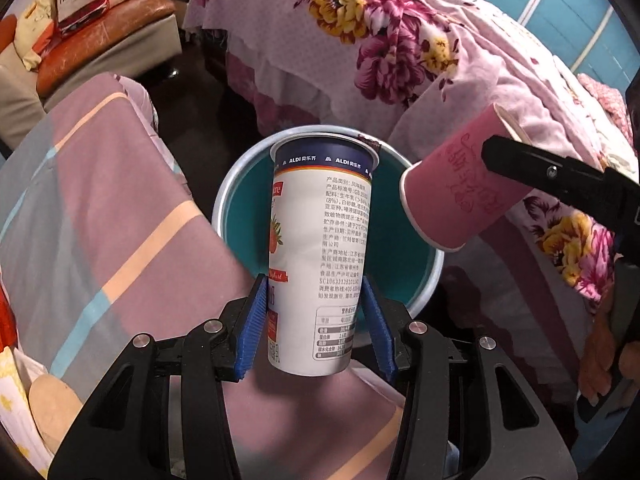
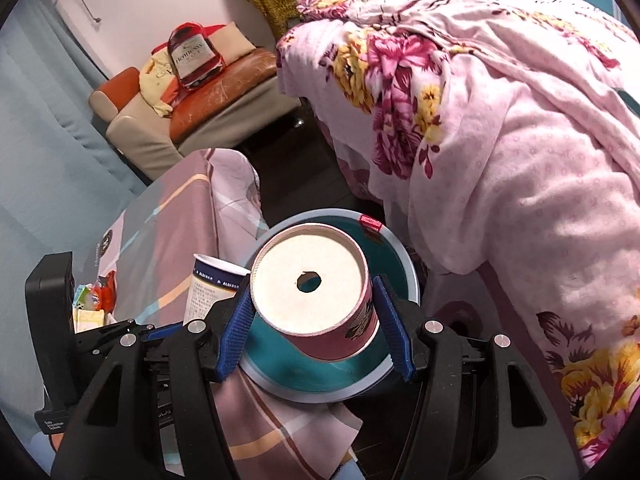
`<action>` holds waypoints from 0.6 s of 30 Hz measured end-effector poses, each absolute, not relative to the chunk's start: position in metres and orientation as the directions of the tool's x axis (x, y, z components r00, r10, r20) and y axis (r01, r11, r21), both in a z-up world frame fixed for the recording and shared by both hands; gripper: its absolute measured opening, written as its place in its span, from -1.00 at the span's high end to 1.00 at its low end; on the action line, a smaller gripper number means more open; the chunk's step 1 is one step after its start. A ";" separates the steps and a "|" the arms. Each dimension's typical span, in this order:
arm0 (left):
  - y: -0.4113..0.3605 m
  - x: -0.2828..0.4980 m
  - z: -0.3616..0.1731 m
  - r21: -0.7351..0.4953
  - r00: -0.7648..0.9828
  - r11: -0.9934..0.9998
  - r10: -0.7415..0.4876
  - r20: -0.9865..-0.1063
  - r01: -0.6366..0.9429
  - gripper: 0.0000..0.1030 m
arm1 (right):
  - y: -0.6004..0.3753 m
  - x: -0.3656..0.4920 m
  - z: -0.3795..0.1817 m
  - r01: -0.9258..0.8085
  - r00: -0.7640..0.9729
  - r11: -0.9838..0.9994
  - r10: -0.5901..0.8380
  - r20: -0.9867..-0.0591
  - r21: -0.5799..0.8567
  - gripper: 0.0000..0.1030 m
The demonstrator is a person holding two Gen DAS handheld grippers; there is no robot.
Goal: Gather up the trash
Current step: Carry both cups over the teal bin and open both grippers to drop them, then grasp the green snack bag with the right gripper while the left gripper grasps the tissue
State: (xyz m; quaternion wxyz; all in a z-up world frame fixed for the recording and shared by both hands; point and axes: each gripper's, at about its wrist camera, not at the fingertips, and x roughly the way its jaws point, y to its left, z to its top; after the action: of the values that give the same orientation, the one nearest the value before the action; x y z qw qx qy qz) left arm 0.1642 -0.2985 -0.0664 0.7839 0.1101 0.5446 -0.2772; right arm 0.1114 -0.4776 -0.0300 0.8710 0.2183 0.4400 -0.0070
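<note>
- Left wrist view: bed with pink floral quilt fills the upper right; same bed dominates the right side of the right wrist view.
- Sofa with worn orange-brown cushions against the far wall; a red Hennessy bag sits on it.
- Worktop under a pink, grey and peach striped cloth, lower left of the left wrist view; its edge hangs close beside the bin.
- Teal trash bin, round with a pale rim, stands on the dark floor between worktop and bed. Interior looks bare where visible; much of it is hidden by the cups.
- Yogurt cup, tall, white with a dark blue ALDI band, held upright above the bin's near-left side.
- Left hand-held gripper: blue pads pressed on both sides of the yogurt cup's lower body, clamped firmly.
- Pink paper cup, tipped on its side, white base with a small round hole facing the right wrist camera, held over the bin opening.
- Right hand-held gripper: blue fingers squeeze the pink cup from both sides.
- Small colourful wrappers lie on the worktop at far left; details unclear.
</note>
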 end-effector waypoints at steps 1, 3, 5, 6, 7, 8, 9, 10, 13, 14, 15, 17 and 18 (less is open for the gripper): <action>-0.298 0.165 -0.068 -0.133 0.251 0.822 -0.316 -0.915 0.553 -0.01 | -0.478 0.113 -0.032 0.205 0.609 0.905 0.181 -0.772 0.373 -0.09; -0.297 0.167 -0.070 -0.132 0.251 0.828 -0.311 -0.917 0.545 -0.14 | -0.476 0.114 -0.035 0.205 0.600 0.906 0.182 -0.779 0.370 -0.09; -0.295 0.167 -0.069 -0.114 0.273 0.835 -0.301 -0.914 0.538 -0.34 | -0.474 0.115 -0.037 0.205 0.596 0.907 0.183 -0.782 0.368 -0.09; -0.295 0.167 -0.068 -0.109 0.284 0.837 -0.301 -0.911 0.536 -0.44 | -0.474 0.116 -0.038 0.205 0.593 0.908 0.182 -0.785 0.366 -0.09; -0.293 0.166 -0.066 -0.106 0.295 0.838 -0.303 -0.906 0.535 -0.50 | -0.473 0.116 -0.038 0.205 0.591 0.908 0.182 -0.786 0.365 -0.09; -0.291 0.166 -0.063 -0.106 0.305 0.840 -0.307 -0.901 0.532 -0.52 | -0.473 0.117 -0.039 0.205 0.590 0.909 0.182 -0.787 0.363 -0.09; -0.289 0.166 -0.061 -0.107 0.312 0.842 -0.310 -0.898 0.528 -0.57 | -0.471 0.117 -0.039 0.204 0.586 0.911 0.180 -0.790 0.360 -0.09; -0.287 0.166 -0.059 -0.107 0.319 0.844 -0.312 -0.895 0.525 -0.62 | -0.470 0.118 -0.040 0.203 0.582 0.912 0.180 -0.793 0.356 -0.09; -0.277 0.163 -0.052 -0.090 0.355 0.857 -0.302 -0.885 0.507 -0.75 | -0.466 0.121 -0.042 0.201 0.573 0.914 0.182 -0.799 0.352 -0.09; -0.271 0.162 -0.050 -0.087 0.367 0.863 -0.301 -0.880 0.497 -0.77 | -0.466 0.122 -0.042 0.199 0.570 0.915 0.183 -0.801 0.351 -0.09; -0.264 0.161 -0.048 -0.091 0.374 0.868 -0.302 -0.877 0.487 -0.79 | -0.463 0.122 -0.043 0.197 0.564 0.916 0.185 -0.804 0.349 -0.09; -0.252 0.161 -0.046 -0.105 0.381 0.879 -0.306 -0.872 0.465 -0.79 | -0.457 0.124 -0.045 0.190 0.551 0.921 0.186 -0.813 0.339 -0.09; -0.245 0.160 -0.045 -0.115 0.384 0.884 -0.310 -0.870 0.453 -0.80 | -0.454 0.125 -0.046 0.186 0.545 0.924 0.186 -0.817 0.335 -0.09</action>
State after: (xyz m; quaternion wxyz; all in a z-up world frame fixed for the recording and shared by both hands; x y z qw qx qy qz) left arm 0.1599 -0.2447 -0.0448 0.8288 0.0710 0.5051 -0.2300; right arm 0.1246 -0.4539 -0.0462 0.8570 0.1952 0.4769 0.0000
